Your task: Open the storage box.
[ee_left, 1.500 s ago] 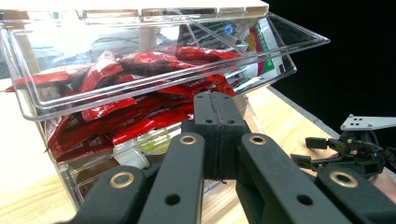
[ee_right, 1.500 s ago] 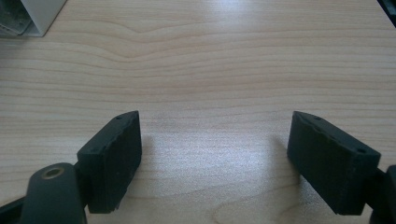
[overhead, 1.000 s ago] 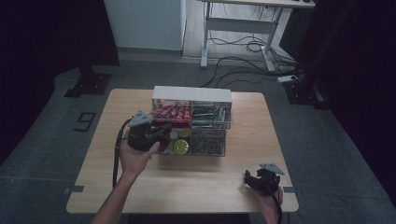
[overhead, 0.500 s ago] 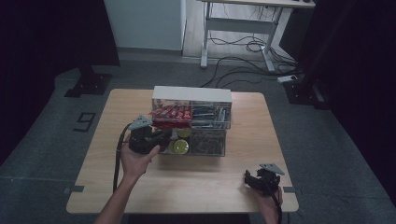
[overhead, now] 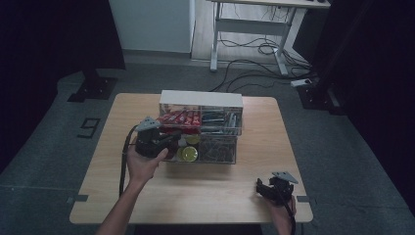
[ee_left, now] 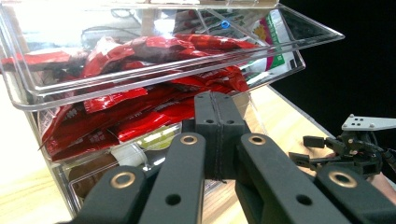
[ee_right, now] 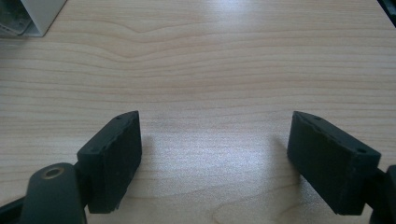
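Note:
A clear drawer organizer with a white top (overhead: 200,100) stands at the middle of the wooden table (overhead: 147,196). Its upper left drawer (ee_left: 56,88) is pulled out and holds red packets (overhead: 178,117). My left gripper (overhead: 169,141) is at the front of the lower left drawer, which holds yellow round things (overhead: 188,152). In the left gripper view this gripper (ee_left: 217,100) is shut, its jaws pressed flat together right under the red-packet drawer. My right gripper (overhead: 271,188) rests near the table's front right corner. It (ee_right: 215,154) is open over bare wood.
The right-hand drawers (overhead: 220,122) hold greyish metal bits. A white corner of the organizer (ee_right: 32,16) lies far up left in the right gripper view. The right gripper (ee_left: 345,149) is visible far off beside the table edge. Cables and desk legs (overhead: 244,44) are on the floor behind.
The left hand and its gripper have shifted slightly at the drawer front. The right gripper has not moved.

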`<state>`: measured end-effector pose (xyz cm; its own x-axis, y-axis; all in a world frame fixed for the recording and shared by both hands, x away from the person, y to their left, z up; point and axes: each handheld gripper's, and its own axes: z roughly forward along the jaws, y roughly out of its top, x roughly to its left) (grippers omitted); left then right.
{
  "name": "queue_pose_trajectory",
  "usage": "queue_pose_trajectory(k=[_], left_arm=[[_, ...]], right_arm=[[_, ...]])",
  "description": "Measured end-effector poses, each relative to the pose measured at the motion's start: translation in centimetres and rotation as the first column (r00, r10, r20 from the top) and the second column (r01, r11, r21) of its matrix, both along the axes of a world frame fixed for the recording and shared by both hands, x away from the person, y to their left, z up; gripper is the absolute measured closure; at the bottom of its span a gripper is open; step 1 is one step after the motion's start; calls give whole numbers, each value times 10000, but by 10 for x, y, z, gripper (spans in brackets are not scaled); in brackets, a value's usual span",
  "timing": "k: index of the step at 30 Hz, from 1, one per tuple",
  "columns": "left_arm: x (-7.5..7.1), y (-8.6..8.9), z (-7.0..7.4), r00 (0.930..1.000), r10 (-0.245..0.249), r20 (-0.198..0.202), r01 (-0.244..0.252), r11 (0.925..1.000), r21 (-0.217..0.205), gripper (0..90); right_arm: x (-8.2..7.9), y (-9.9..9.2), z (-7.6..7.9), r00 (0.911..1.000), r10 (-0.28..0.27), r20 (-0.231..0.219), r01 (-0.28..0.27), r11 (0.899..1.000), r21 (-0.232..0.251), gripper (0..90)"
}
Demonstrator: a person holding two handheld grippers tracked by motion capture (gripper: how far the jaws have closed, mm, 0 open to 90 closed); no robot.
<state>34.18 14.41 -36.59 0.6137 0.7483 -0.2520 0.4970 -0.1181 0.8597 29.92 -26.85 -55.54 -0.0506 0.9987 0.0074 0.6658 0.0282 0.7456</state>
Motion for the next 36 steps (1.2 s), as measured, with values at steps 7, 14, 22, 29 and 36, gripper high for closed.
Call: queue_pose_trajectory(k=[7, 14, 22, 29, 36], left_arm=[[3, -2, -3, 9999, 9, -102, -8, 10000, 63, 900], [5, 2, -6, 9997, 27, -233, -30, 9999, -136, 900], [5, -1, -5, 9998, -1, -218, -2, 9999, -147, 900], [5, -3, -7, 9996, -97, -261, 92, 9998, -165, 900], [5, -4, -8, 9995, -142, -267, 139, 9998, -114, 900]], right_arm=[[0, 0, 0, 10000, -1, -4, 1, 10000, 0, 179], [0, 0, 0, 10000, -1, -6, 1, 10000, -2, 179], [0, 0, 0, 10000, 0, -5, 0, 10000, -2, 179], [0, 0, 0, 10000, -1, -7, 1, 10000, -2, 179], [0, 0, 0, 10000, -1, -7, 1, 10000, -1, 179]])
